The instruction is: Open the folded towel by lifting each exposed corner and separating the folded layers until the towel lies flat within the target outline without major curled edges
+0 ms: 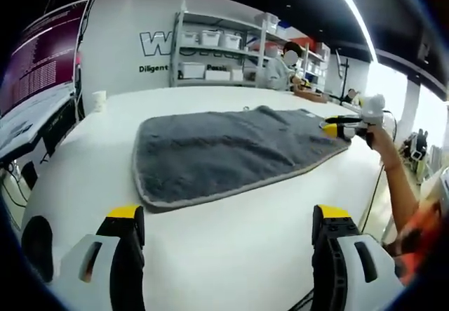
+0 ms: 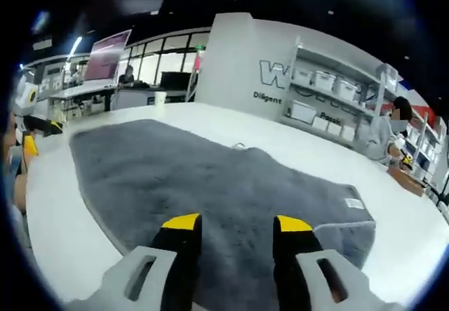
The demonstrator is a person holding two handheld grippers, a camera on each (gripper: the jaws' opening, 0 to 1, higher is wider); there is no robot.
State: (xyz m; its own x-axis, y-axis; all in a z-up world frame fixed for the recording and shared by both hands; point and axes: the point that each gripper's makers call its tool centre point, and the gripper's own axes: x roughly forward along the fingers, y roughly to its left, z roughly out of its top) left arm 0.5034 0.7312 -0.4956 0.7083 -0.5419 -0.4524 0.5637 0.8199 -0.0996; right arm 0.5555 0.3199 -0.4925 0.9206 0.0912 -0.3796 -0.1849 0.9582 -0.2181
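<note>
Two yellow-tipped grippers work a grey towel (image 1: 231, 153) spread on a white table (image 1: 231, 248). One far corner (image 2: 347, 230) lies folded back near a small white label (image 2: 354, 203), its underside hidden. Left gripper (image 1: 228, 220) hangs wide open over bare tabletop, holding nothing. Right gripper (image 2: 235, 223) hovers above the towel, jaws parted; contact cannot be told.

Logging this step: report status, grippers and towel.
Left gripper open, over bare table, short of the towel. Right gripper open, over the grey towel. Towel spread, one corner folded over. Nothing in the way.
</note>
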